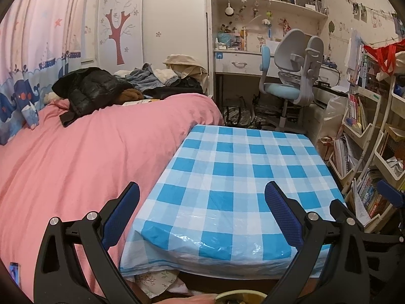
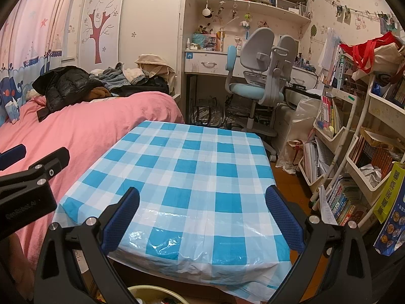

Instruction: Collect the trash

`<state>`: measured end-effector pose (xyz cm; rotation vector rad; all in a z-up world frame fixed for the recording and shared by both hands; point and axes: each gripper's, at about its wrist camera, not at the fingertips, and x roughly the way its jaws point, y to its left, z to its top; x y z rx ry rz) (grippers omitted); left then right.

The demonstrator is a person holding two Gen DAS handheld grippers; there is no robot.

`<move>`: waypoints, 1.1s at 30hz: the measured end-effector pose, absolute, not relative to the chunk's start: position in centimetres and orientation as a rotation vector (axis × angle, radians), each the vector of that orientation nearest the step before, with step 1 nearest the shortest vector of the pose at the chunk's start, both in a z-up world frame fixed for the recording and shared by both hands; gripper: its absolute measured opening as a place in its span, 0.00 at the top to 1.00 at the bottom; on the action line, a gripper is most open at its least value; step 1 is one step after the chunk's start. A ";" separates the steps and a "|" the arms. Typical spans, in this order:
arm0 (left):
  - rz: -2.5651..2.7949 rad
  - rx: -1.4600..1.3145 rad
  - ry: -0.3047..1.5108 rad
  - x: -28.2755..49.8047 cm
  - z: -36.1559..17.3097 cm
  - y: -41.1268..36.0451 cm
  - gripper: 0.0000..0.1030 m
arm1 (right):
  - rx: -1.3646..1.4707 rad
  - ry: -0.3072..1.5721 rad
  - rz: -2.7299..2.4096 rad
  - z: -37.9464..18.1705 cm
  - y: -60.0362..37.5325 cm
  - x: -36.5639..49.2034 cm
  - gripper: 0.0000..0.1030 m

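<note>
Trash bin [image 2: 152, 295], pale rim only, at bottom edge below counter's near side, contents barely visible. Left: bed [image 1: 76, 157] under pink cover, dark jacket [image 1: 88, 91] piled at far end. Centre: counter [image 1: 240, 177] in blue-and-white checked plastic cloth, touching bed. Left claw [image 1: 202, 212] wide open, holding nothing, above counter's near edge. Right claw [image 2: 202, 212] likewise wide open, empty. Right: shelves [image 2: 367, 152] crammed with books; chair [image 2: 260, 76] beyond counter.
</note>
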<state>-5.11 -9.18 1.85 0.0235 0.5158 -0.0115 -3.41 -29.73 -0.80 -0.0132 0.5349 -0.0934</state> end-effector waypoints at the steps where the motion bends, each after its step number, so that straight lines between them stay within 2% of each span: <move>1: -0.011 0.026 0.516 -5.2 1.9 -9.1 0.07 | -0.013 0.535 -0.093 -0.8 -29.7 -3.4 0.08; 33: -0.014 0.037 0.518 -5.1 2.2 -9.2 0.07 | -0.015 0.536 -0.093 -0.8 -29.7 -3.4 0.08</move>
